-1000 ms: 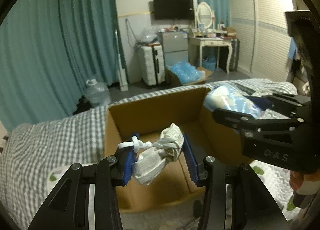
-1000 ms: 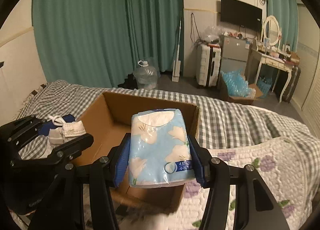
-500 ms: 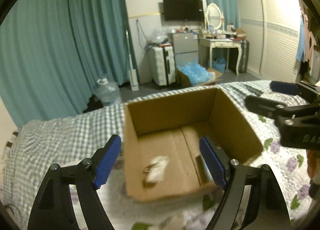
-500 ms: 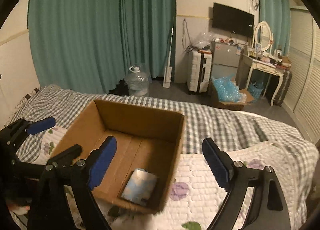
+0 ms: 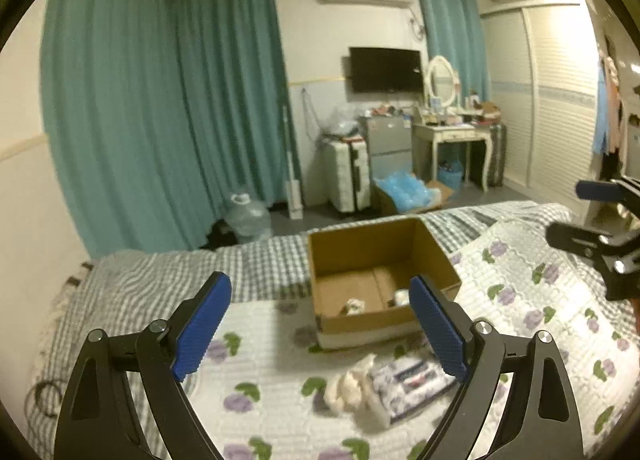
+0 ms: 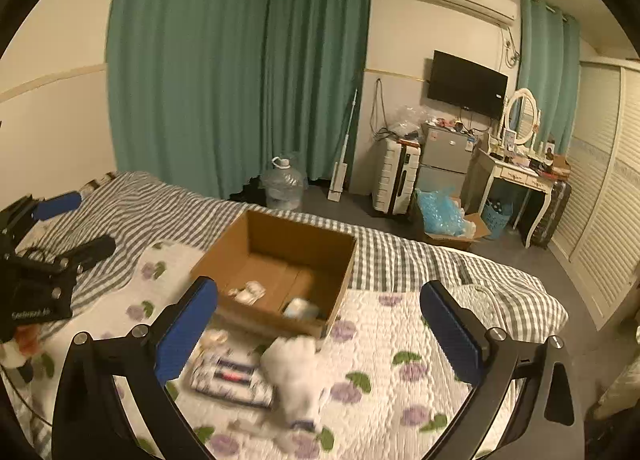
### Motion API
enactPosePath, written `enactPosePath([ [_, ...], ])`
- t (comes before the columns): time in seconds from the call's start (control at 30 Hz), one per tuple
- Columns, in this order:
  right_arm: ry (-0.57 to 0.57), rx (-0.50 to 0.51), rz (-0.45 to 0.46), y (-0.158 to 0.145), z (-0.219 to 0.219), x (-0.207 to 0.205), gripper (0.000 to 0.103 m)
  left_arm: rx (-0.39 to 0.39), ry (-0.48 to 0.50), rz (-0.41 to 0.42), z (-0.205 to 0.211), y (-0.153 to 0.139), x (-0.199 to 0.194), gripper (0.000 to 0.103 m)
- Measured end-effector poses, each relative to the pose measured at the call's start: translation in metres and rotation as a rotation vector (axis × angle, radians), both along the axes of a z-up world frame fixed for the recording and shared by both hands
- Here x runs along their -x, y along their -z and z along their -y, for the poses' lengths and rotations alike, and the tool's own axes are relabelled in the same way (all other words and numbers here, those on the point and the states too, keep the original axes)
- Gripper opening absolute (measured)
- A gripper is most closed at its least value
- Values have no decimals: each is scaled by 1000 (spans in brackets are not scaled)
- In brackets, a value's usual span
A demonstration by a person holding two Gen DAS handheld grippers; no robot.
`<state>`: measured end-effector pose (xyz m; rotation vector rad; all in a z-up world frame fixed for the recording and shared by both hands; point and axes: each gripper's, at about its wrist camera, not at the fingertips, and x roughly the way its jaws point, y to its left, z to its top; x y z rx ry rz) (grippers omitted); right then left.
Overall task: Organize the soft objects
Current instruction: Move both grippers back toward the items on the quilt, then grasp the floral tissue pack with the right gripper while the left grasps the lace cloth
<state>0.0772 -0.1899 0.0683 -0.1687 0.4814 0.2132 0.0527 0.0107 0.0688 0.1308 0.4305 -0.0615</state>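
Note:
An open cardboard box (image 5: pixel 440 256) (image 6: pixel 224 256) stands on the bed. Inside lie a small white knitted shoe (image 5: pixel 354 305) (image 6: pixel 249 292) and a blue tissue pack (image 5: pixel 402 295) (image 6: pixel 300 308). In front of the box, on the quilt, lie a striped pack (image 5: pixel 412 380) (image 6: pixel 232 378) and a white soft item (image 5: pixel 348 382) (image 6: pixel 298 372). My left gripper (image 5: pixel 320 328) is open and empty, above the quilt before the box. My right gripper (image 6: pixel 320 328) is open and empty, above the loose items. Each gripper shows at the edge of the other's view.
The bed carries a white quilt with purple flowers (image 5: pixel 532 300) and a grey checked cover (image 6: pixel 400 256). Beyond the bed are teal curtains, a water jug (image 6: pixel 282 184), a white suitcase (image 5: pixel 348 176), a small fridge and a dressing table (image 6: pixel 516 172).
Both grippers opened and dropped the knitted shoe and the tissue pack into the box, then drew back and up from it. The loose items on the quilt have come into view.

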Motion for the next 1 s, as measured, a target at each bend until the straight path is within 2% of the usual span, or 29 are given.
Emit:
enactPosePath([
  [0.1,-23,37,-5,10,-13,25,102,12,-50,-8,-3,11,11,92],
  [0.2,-47,55,-29,29,-20,31,102,36,-51,-32,-7,28,19,92],
  [0.47,-67,54,-174,123,-50,19,102,6,-76,-143,-25,101,12,92],
  [0.7,-141,112,-278,194,-93,-4,102,-6,-106,-240,-44,167,-1,92],
  [0.87,-163,184,-337,231,-119,-29,102,-6,-116,-293,-52,184,-11,92],
  [1.0,-118,235,-345,247,-127,-48,102,24,-109,-306,-56,187,-13,92],
])
